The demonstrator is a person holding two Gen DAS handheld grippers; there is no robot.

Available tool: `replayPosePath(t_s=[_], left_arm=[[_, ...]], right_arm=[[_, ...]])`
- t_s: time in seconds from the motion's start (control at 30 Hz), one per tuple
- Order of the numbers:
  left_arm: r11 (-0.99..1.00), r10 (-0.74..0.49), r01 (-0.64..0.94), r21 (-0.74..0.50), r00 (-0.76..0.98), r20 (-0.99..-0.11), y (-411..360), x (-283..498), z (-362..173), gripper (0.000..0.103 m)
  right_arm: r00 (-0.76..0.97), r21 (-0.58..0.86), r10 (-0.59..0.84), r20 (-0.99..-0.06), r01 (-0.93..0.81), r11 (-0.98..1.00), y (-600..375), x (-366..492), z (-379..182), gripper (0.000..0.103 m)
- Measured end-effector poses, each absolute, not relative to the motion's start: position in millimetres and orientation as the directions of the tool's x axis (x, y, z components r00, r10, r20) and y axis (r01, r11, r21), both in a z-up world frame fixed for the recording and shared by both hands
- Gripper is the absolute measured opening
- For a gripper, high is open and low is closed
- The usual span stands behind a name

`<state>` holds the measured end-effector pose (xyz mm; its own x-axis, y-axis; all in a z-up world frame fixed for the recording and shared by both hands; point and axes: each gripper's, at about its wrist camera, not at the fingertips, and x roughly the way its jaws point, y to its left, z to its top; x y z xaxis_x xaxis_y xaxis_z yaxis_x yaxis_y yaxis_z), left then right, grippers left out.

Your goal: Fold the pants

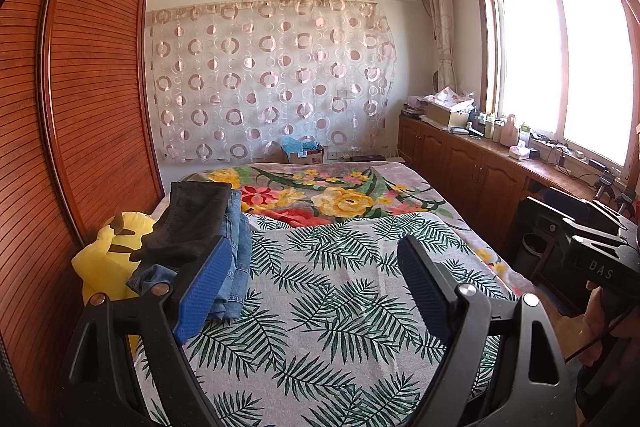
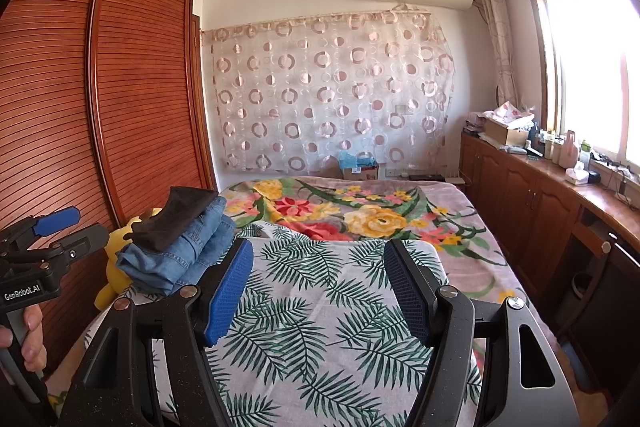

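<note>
Left view: we see our right tool [image 1: 600,247] at the edge.
Right view: we see our left tool [image 2: 48,227].
Tools: both spread wide, holding nothing.
Pants: folded jeans [image 2: 180,251] stacked on the bed [image 2: 320,307], dark pants [image 2: 172,215] on top.
Nearby: yellow toy [image 1: 104,259] beside the stack.

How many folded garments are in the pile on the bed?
3, as far as I can tell: dark pants on top, and two folded pairs of jeans beneath, at the bed's left edge beside the yellow plush toy. More may be hidden.
</note>
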<state>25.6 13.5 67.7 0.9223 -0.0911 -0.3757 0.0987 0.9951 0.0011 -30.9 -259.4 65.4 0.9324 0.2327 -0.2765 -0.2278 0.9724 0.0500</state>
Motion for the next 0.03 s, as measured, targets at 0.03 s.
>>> replayPosePath(t_s=[0.03], left_arm=[[0.995, -0.091, 0.098, 0.001, 0.922, -0.375, 13.0, 25.2, 68.0, 0.085]], right_arm=[[0.933, 0.050, 0.233, -0.276, -0.229, 0.972, -259.7, -31.1, 65.2, 0.070]])
